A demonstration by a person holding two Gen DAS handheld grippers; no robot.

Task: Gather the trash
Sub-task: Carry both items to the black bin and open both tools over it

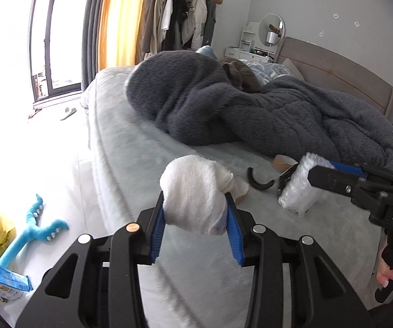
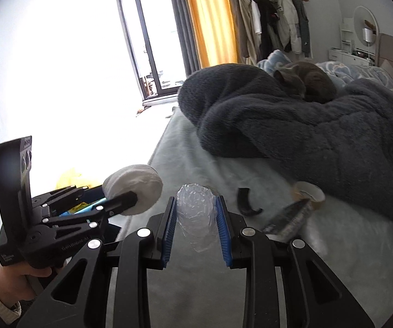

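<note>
The left wrist view is showing the left gripper (image 1: 195, 213) pinching a crumpled white cloth wad (image 1: 193, 196) between its blue pads, above the near edge of the pale grey bed (image 1: 130, 147). To the right, the right gripper (image 2: 196, 220) is squeezing a crinkled clear plastic wrap bundle (image 2: 195, 213) over the same bed. Beyond them a curved black strip (image 2: 247, 202) and a brown tape roll (image 2: 308, 191) are lying beside the dark grey fleece blanket (image 1: 251, 114), where a grey cat (image 2: 306, 80) is resting far back.
</note>
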